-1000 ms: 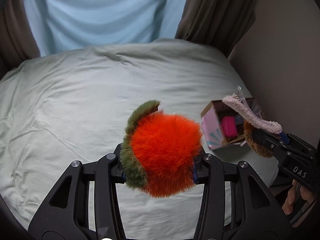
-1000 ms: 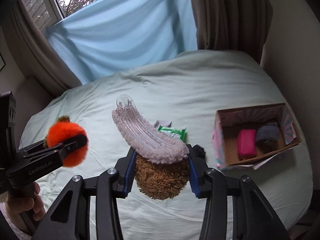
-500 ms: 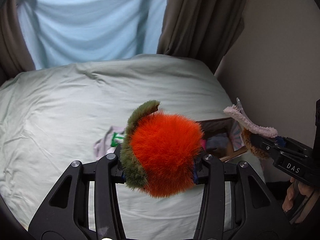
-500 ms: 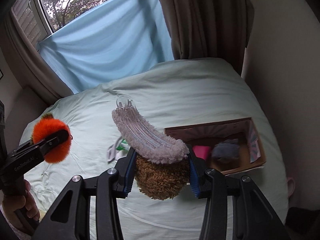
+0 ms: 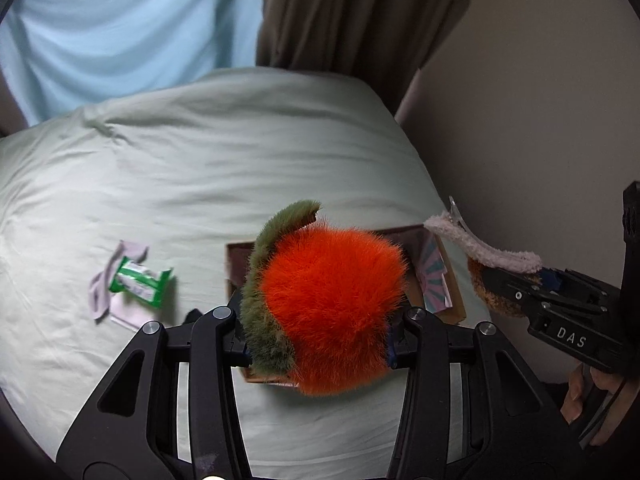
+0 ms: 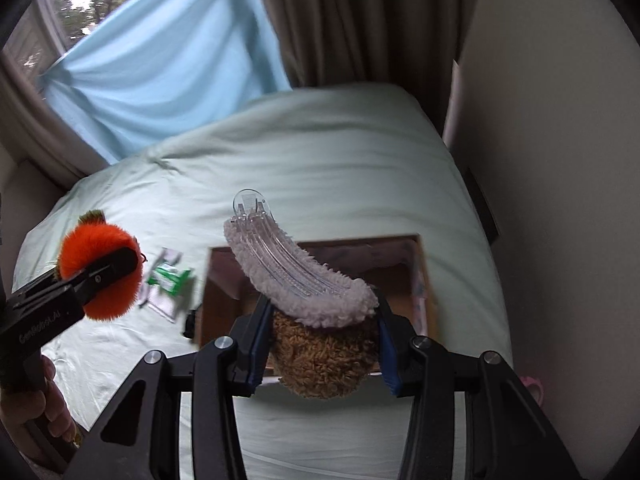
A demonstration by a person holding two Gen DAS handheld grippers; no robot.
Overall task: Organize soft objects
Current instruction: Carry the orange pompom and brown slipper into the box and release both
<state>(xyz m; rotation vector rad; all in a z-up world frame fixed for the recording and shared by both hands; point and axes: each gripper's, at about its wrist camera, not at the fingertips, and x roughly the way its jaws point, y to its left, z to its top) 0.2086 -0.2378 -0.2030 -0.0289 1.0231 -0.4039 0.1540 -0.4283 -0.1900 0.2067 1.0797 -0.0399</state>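
Both claws had swung across the bed (image 5: 200,168) since the earlier frames, so that the cardboard box (image 6: 416,264), a second before well off to the side, now lay directly beneath and ahead of them. The left claw (image 5: 316,332) was clenched on an orange fuzzy plush with a green leafy edge (image 5: 332,300), its pads sunk into the fur on either side; held that way, high and centred, the toy hung right over the box opening, apparently ready for dropping. The right claw (image 6: 320,344) gripped a brown curly plush (image 6: 324,360) from both sides, with a pale fleecy hair clip (image 6: 304,276) and its clear plastic spine riding on top and jutting forward past the fingertips over the box. In the left view the right claw sat off to the side, just beyond the box's patterned flap (image 5: 434,276). A green wrapped packet (image 5: 138,280) on pale pink paper lay on the sheet to the left of both claws, ungrasped, near the box's outer wall. Carrying one soft thing per claw seemed meant to fill the box in a single trip. What already sat inside was hidden by the held toys.
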